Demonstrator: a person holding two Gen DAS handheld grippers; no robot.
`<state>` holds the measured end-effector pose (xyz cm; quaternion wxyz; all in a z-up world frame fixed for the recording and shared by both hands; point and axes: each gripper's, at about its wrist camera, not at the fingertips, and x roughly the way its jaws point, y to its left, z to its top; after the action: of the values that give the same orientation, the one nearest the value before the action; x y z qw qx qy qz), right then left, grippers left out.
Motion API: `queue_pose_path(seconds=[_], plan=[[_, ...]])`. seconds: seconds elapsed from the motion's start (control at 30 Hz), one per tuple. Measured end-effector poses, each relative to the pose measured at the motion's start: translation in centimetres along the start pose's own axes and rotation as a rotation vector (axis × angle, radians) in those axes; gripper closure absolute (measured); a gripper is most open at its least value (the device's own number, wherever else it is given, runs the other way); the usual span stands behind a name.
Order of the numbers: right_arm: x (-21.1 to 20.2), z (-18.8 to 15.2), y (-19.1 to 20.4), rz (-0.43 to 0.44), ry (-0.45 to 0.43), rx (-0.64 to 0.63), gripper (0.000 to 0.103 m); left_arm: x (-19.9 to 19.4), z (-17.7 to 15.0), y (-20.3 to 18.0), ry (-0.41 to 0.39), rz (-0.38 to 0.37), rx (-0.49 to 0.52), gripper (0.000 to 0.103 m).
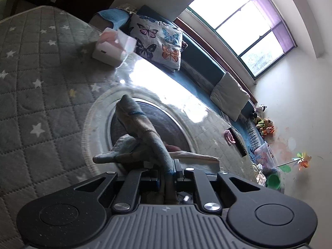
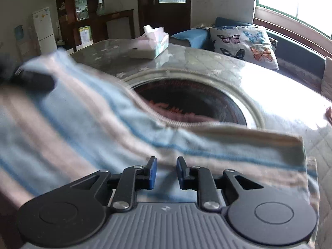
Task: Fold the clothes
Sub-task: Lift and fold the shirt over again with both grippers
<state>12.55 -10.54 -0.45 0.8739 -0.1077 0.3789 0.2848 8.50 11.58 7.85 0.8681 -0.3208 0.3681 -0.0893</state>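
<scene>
Left wrist view — left tongs (image 1: 166, 175) pinch one striped garment (image 1: 143, 128); right tongs (image 2: 166, 173) spread above it

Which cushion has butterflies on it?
The cushion next to the tissue box, also seen from the right wrist. The other cushion, farther along the bench under the window, is plain grey.

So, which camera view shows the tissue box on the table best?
The right wrist view shows the tissue box best: it stands upright there, with a tissue sticking out of the top and its side in plain sight. The left wrist view shows the same box tilted by the fisheye, partly washed out by glare from the glass table.
</scene>
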Motion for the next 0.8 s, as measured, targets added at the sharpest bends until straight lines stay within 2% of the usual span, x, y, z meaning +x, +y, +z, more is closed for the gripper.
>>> queue_pose_path(seconds=[0.33,0.47,0.6,0.8], plan=[[-4.8,-3.9,1.3,0.074,0.012,-0.052,0.074,1.9,0.9,-6.4,0.017,0.038,0.055,0.092],[-7.2,-5.9,0.6,0.091,0.003,-0.062,0.071,4.1,0.8,-9.5,0.043,0.062,0.082,0.092],[-8.8,-7.2,-2.7,0.034,-0.025,0.016,0.064,7.0,0.2,-12.3,0.083,0.089,0.109,0.092],[-10.6,-9.1,-7.5,-0.049,-0.060,0.135,0.064,12.6,-1.6,-15.5,0.158,0.134,0.122,0.092]])
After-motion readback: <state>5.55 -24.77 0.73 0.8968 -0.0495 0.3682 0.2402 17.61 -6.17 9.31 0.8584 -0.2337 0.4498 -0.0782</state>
